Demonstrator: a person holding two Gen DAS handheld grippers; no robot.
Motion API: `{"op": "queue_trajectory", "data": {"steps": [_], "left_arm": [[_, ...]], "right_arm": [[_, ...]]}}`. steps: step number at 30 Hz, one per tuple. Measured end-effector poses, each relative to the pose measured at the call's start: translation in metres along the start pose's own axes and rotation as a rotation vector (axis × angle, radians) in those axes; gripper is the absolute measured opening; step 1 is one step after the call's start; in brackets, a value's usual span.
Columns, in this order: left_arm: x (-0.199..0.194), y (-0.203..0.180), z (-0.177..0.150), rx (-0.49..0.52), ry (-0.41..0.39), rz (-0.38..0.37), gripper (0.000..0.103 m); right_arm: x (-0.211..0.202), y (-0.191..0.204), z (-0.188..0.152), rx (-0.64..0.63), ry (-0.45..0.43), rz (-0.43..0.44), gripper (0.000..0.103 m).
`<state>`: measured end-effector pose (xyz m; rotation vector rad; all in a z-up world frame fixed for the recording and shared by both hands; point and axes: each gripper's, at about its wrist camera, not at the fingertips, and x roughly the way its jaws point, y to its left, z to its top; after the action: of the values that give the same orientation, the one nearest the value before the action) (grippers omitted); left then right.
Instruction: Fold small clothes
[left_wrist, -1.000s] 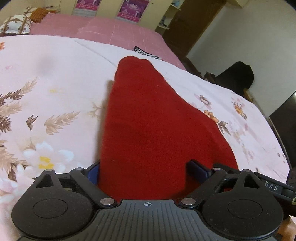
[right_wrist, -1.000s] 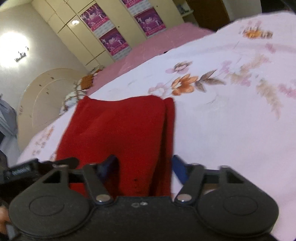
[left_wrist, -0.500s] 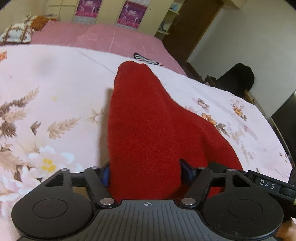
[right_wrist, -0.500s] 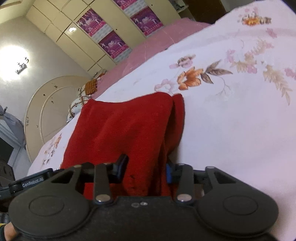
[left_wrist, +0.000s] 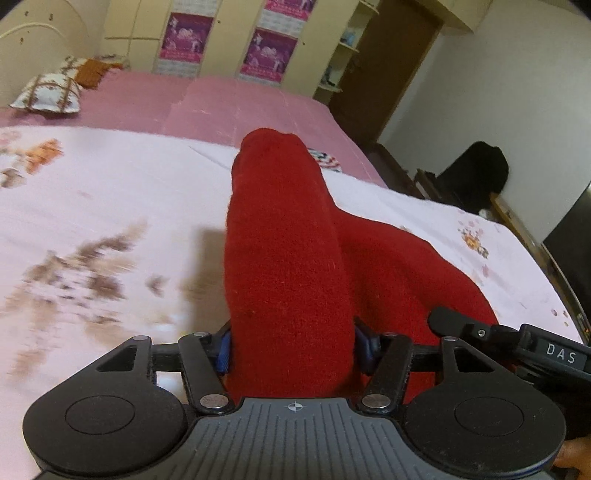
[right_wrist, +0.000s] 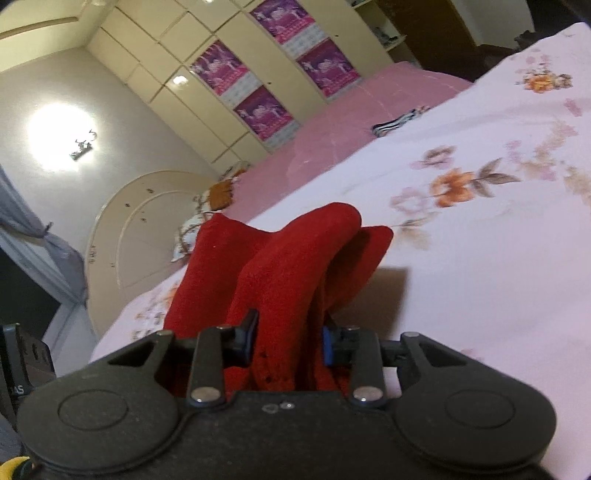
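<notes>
A wide bed covered by a pale pink sheet printed with orange and brown flowers (left_wrist: 110, 192) fills most of both views, and a plain pink blanket (left_wrist: 229, 107) is spread across its far end. Above the sheet, a red fleecy cloth garment (left_wrist: 288, 266) is held raised at its near edge by both tools. Its long axis runs away from the cameras toward the pink blanket, and its far end (right_wrist: 332, 221) is bunched into rounded folds (whether that end touches the sheet cannot be told). The left gripper (left_wrist: 291, 345) is clamped on one thick fold of the garment between blue pads (left_wrist: 222, 350). The right gripper (right_wrist: 290, 341) is likewise closed tight on a gathered fold. A small striped black-and-white cloth (right_wrist: 399, 122) is seen well beyond, at the blanket's edge.
</notes>
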<state>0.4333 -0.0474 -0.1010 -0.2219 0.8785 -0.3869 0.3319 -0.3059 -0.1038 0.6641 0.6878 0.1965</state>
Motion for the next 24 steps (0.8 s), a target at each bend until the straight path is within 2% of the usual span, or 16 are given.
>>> {"op": "queue_trajectory", "data": {"steps": [8,15,20,24], "left_arm": [[-0.053,0.096,0.005,-0.053,-0.046,0.064,0.06],[-0.081,0.202,0.011,-0.105,-0.066,0.113,0.06],[-0.073,0.257,0.02,-0.106,-0.049,0.144,0.06],[-0.045,0.286,0.019,-0.093,-0.018,0.177,0.061]], "right_arm": [[0.053,0.08,-0.03,-0.037,0.039,0.069,0.032],[0.115,0.148,-0.061,-0.038,0.077,0.098,0.032],[0.159,0.179,-0.074,-0.056,0.101,0.105,0.032],[0.187,0.176,-0.083,-0.074,0.109,0.031,0.031]]}}
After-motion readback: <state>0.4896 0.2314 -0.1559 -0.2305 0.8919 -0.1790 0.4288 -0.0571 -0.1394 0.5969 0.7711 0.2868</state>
